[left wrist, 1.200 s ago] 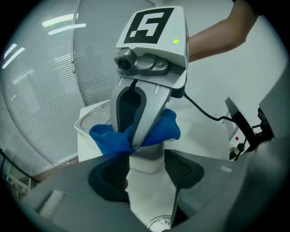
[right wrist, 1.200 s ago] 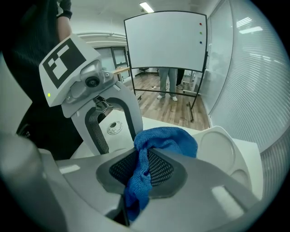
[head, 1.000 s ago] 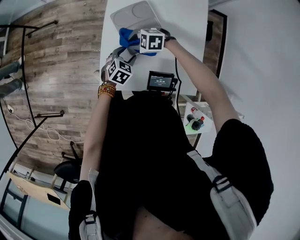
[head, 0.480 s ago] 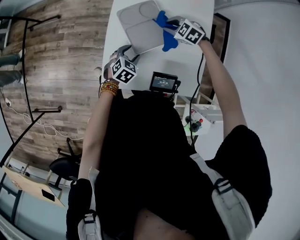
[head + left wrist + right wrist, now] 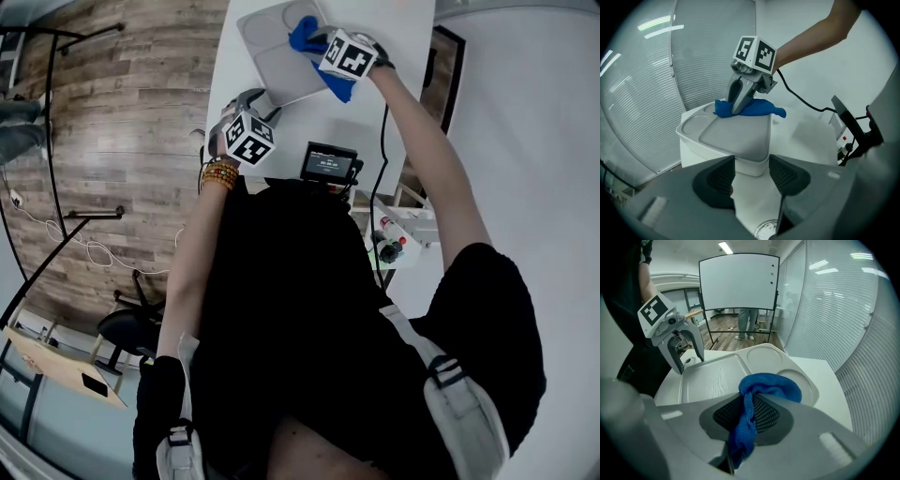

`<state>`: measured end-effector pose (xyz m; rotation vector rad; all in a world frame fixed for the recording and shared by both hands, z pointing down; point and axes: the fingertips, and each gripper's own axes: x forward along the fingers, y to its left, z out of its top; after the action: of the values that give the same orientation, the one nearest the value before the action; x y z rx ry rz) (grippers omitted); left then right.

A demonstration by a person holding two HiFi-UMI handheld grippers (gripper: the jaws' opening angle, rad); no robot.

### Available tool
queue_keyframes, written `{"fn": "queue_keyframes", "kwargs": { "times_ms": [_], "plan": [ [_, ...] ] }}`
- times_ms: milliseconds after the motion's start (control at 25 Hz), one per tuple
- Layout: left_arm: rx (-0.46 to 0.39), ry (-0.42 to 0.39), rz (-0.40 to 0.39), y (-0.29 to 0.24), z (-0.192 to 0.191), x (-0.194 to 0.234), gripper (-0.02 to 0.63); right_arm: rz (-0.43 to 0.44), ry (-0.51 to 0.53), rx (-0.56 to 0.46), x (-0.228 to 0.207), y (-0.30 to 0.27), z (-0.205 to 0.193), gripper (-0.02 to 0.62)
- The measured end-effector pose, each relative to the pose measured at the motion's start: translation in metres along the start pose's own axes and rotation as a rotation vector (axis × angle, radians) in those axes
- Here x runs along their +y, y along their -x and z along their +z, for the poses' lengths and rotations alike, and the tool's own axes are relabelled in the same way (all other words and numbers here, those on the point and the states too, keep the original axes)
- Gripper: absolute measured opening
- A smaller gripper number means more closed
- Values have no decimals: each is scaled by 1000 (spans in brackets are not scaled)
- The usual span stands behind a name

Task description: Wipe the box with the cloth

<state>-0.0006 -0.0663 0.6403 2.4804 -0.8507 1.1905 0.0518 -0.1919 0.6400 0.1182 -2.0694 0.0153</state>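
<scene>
Right now the white box [image 5: 717,376] sits on the white table [image 5: 806,136] ahead of the person, its moulded lid with shallow round and rectangular recesses facing up. The blue cloth [image 5: 768,383] lies bunched on the far part of that lid, by one of the round recesses, with one loose end trailing over the box's edge. The right gripper [image 5: 750,413] is clenched on the cloth, a fold of it pinched between the dark pads, and presses the wad down onto the lid. The left gripper [image 5: 752,171] meets the box at its near corner, jaws set on either side of the body just under the rim; they appear to clamp it and so steady it. The step in hand looks like the wiping stroke across the lid. To do it well, the right gripper should hold the wad flat and low so that cloth, not the jaw tips, rubs the plastic, and sweep into the recesses and along the raised ridges. The left gripper's hold matters, since a light box on a smooth table would likely slide under sideways strokes.
</scene>
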Motion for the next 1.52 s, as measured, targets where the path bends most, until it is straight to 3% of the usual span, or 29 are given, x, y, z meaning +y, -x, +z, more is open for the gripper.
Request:
{"fn": "queue_keyframes", "kwargs": {
  "times_ms": [280, 440, 480, 520, 600, 680, 760, 920, 1120, 1280, 1520],
  "plan": [
    [14, 4, -7, 0, -2, 0, 241, 99, 153, -35, 39, -33, 73, 80],
    [43, 26, -27, -4, -6, -2, 238, 130, 164, -39, 53, -44, 94, 80],
    [89, 16, -59, -9, -15, -7, 212, 125, 157, -40, 52, -44, 96, 80],
    [149, -11, -101, -16, -26, -16, 103, 117, 144, -47, 51, -44, 97, 80],
    [225, -61, -165, -27, -48, -35, 81, 102, 105, -69, 51, -45, 101, 80],
    [195, -3, -172, -27, -52, -42, 86, 81, 53, -118, 51, -38, 106, 81],
    [116, 69, -127, -19, -43, -35, 106, 35, -40, -213, 42, -16, 107, 81],
    [-9, 81, -25, 4, -26, -8, 201, -125, -220, -367, -3, 39, 85, 81],
    [-104, 79, -4, 14, 0, 3, 297, -328, -330, -320, -79, 73, 21, 81],
    [-109, 75, -5, 2, 13, 1, 328, -324, -369, -256, -96, 55, -2, 81],
    [-90, 95, 23, -4, 19, 6, 333, -301, -441, -210, -87, 13, -11, 80]
  ]
}}
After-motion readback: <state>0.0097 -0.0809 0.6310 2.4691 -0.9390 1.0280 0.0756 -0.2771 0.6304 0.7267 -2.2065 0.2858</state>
